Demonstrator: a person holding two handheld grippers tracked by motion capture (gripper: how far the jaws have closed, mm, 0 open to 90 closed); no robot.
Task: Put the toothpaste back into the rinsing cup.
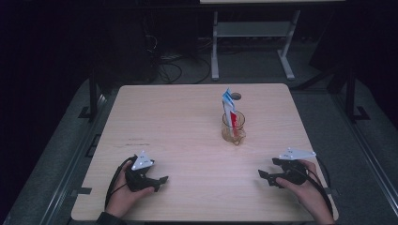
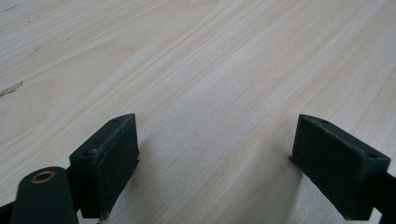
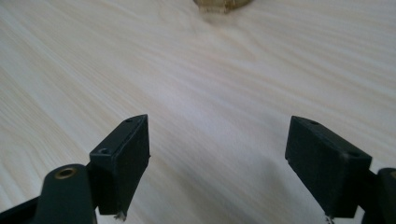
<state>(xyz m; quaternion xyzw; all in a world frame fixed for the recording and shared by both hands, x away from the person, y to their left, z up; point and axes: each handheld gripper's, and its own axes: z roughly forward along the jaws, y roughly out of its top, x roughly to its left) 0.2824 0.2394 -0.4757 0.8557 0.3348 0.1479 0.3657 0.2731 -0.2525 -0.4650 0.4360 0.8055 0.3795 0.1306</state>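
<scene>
Apparently the work is finished or paused. Nearest the person, the left tool (image 1: 162,179) and right tool (image 1: 262,174) rest low over the table (image 1: 187,126), jaws spread wide with nothing between them. Farther off, well apart from both, the glass cup (image 1: 233,128) stands upright with the blue, white and red packets (image 1: 229,105) already propped inside it. Nothing loose remains to collect.
</scene>
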